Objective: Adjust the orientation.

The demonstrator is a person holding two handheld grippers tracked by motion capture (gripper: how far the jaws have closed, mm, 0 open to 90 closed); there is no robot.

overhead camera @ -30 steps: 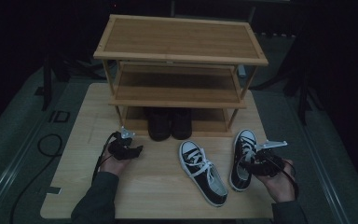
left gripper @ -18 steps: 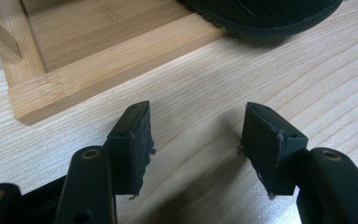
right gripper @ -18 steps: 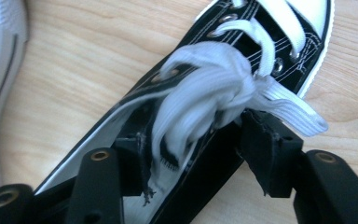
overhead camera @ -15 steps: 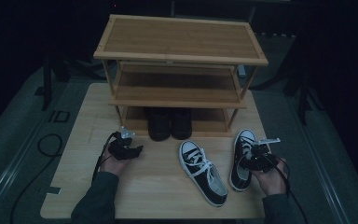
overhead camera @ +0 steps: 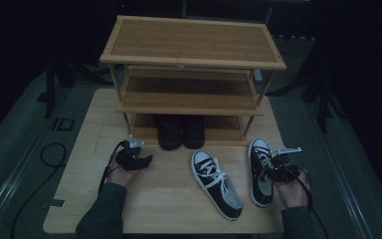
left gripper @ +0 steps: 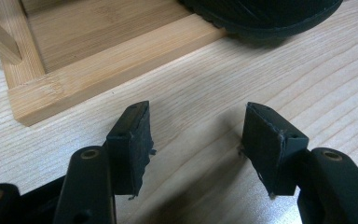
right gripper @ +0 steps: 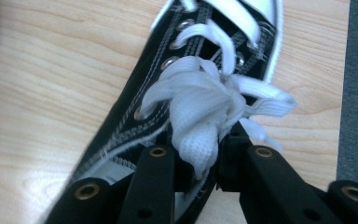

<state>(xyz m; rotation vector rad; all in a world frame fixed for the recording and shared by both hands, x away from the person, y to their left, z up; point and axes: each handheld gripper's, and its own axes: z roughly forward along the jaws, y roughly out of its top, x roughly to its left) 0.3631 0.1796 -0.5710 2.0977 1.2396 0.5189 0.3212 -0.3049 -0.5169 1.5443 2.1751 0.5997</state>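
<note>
Two black-and-white lace-up sneakers lie on the wooden table (overhead camera: 89, 199). One sneaker (overhead camera: 216, 184) lies in the middle, toe toward me. The other sneaker (overhead camera: 259, 169) is at the right. My right gripper (overhead camera: 272, 172) sits over its opening. Its jaws have just been closing and now pinch the tongue and the white lace bow (right gripper: 200, 116); the right gripper (right gripper: 200, 175) looks shut on that sneaker. My left gripper (overhead camera: 146, 160) rests at the left, near the rack's foot. In its own view the left gripper (left gripper: 196, 140) stands open over bare wood.
A three-shelf bamboo shoe rack (overhead camera: 189, 64) stands at the back of the table. A pair of black shoes (overhead camera: 181, 132) sits on its lowest shelf; one black toe (left gripper: 265, 14) pokes out ahead of my left gripper. Dark floor surrounds the table.
My right gripper's jaws have closed onto the right sneaker's tongue and laces, and the hand has shifted slightly toward the shoe. The left hand has stayed still.
</note>
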